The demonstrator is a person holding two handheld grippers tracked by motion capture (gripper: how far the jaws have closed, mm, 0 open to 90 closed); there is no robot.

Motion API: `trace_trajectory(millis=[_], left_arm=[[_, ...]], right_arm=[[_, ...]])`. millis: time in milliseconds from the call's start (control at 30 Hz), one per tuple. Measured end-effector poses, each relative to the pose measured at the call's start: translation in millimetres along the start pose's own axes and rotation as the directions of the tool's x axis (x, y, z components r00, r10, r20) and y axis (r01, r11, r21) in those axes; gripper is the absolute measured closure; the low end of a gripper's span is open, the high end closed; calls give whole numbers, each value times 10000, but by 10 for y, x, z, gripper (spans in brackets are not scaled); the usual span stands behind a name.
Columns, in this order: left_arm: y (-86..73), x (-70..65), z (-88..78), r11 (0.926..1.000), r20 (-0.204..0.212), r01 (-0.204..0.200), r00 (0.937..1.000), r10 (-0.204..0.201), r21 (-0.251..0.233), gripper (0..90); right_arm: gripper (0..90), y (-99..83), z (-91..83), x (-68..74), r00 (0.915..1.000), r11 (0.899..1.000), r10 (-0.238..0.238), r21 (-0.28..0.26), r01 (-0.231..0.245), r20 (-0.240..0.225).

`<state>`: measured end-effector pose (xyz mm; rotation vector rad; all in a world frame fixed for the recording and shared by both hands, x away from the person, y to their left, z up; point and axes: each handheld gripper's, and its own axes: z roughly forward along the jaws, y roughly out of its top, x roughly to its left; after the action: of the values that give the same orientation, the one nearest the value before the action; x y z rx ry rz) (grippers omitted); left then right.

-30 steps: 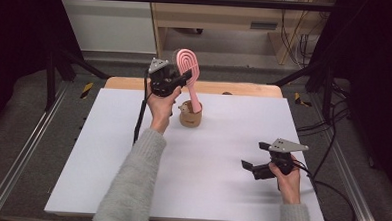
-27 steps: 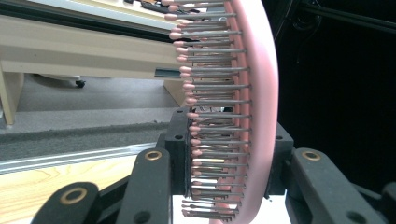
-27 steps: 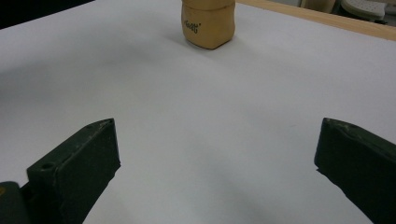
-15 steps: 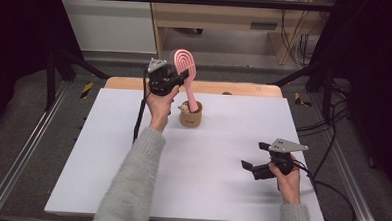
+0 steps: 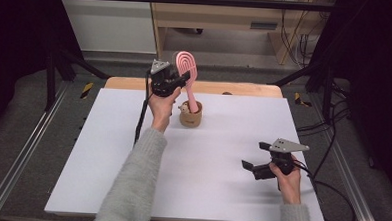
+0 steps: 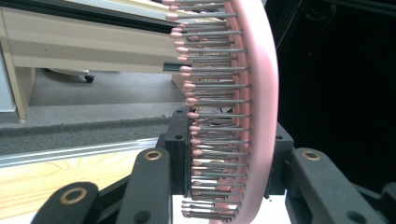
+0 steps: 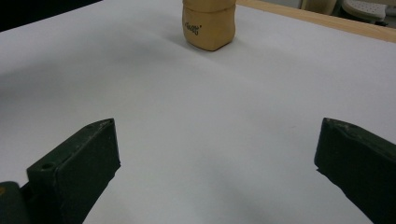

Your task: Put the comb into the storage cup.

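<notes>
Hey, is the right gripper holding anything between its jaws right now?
No, the right gripper has its jaws standing wide apart over the bare white table, with nothing between them.

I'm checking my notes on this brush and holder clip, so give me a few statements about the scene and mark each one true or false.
1. The left gripper is shut on the pink hairbrush. True.
2. The brush's handle end sits in the tan holder. True.
3. The right gripper holds the tan holder. False: its fingers stand apart with nothing between them, and the holder stands farther up the white table.
4. The brush lies flat on the table. False: it stands nearly upright, its head above the holder.
5. The right gripper is near the table's right front corner. True.
</notes>
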<state>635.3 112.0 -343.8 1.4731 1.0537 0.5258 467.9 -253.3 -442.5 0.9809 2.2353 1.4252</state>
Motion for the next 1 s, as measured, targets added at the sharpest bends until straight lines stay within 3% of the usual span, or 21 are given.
trace_trajectory(millis=[1000], left_arm=[[-254,54,92,9992,117,259,9996,-263,291,626]], right_arm=[[5,-2,6,1,10000,10000,-34,37,34,-10]])
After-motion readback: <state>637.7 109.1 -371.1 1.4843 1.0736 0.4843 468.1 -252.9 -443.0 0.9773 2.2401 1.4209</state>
